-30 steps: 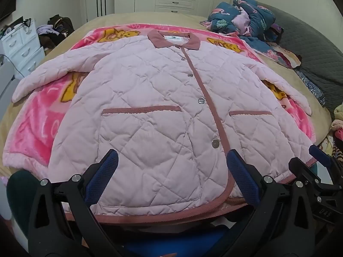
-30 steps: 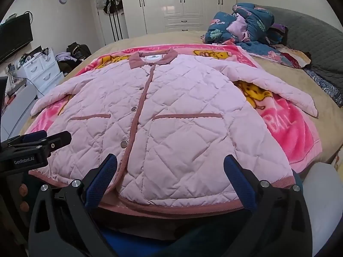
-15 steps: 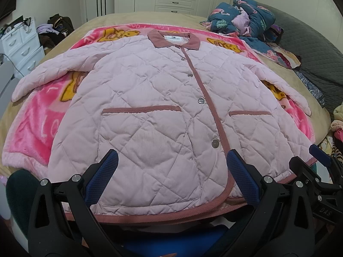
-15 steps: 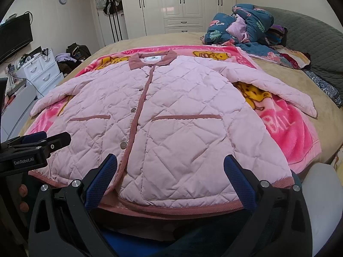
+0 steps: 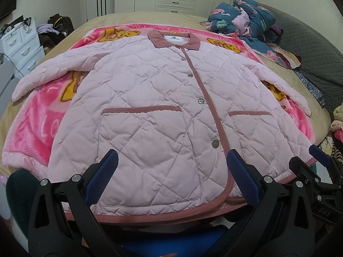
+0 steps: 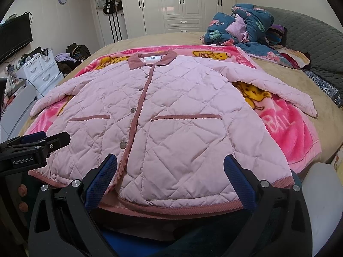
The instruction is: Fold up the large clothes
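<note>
Both jaws stand spread wide and grasp nothing: left gripper (image 5: 171, 177) and right gripper (image 6: 169, 177) hover just above the near hem of the quilted pink jacket (image 5: 163, 111). Jacket lies flat, front up, buttoned, sleeves splayed left and right, on a pink cartoon blanket (image 5: 36, 126) over the bed (image 6: 325, 115). Judgement: folding not begun. Recommend taking a sleeve cuff and the matching hem corner together, pinching deep into the padding, then carrying both across the button line.
</note>
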{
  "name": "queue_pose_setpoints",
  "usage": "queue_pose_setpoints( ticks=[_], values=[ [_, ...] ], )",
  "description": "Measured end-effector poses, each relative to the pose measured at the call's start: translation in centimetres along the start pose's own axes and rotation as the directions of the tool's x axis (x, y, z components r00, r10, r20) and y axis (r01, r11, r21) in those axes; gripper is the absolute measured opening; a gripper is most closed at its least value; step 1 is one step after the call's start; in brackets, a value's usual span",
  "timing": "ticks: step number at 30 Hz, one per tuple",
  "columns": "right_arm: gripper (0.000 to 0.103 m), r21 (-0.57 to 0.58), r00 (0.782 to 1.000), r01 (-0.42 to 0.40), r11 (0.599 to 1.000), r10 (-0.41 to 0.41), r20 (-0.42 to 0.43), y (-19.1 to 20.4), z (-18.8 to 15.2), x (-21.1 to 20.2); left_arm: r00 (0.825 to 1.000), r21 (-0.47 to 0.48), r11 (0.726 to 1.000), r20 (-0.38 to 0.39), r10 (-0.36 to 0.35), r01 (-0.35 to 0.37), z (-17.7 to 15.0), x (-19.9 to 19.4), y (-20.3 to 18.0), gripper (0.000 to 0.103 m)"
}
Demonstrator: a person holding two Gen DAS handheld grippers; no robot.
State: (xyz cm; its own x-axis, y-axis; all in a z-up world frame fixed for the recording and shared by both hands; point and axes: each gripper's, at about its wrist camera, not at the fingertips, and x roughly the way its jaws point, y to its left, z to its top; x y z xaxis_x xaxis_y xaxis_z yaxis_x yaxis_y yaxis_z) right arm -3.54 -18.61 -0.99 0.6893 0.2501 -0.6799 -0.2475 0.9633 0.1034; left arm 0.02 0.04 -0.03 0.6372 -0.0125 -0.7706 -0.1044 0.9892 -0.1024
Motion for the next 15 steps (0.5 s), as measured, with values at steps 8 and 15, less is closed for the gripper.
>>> queue_pose_setpoints(
  ticks=[8, 15],
  values=[
    [0.099, 0.0, 1.0, 0.0, 1.0, 0.0, 0.0, 0.02, -0.01, 0.0, 1.0, 0.0, 1.0, -0.001, 0.0, 0.0, 0.0, 0.0, 0.0, 0.095],
    [0.099, -0.001, 1.0, 0.0, 1.0, 0.0, 0.002, 0.01, 0.04, -0.05, 1.0, -0.001, 1.0, -0.002, -0.001, 0.001, 0.0, 0.01, 0.01, 0.095]
  ],
)
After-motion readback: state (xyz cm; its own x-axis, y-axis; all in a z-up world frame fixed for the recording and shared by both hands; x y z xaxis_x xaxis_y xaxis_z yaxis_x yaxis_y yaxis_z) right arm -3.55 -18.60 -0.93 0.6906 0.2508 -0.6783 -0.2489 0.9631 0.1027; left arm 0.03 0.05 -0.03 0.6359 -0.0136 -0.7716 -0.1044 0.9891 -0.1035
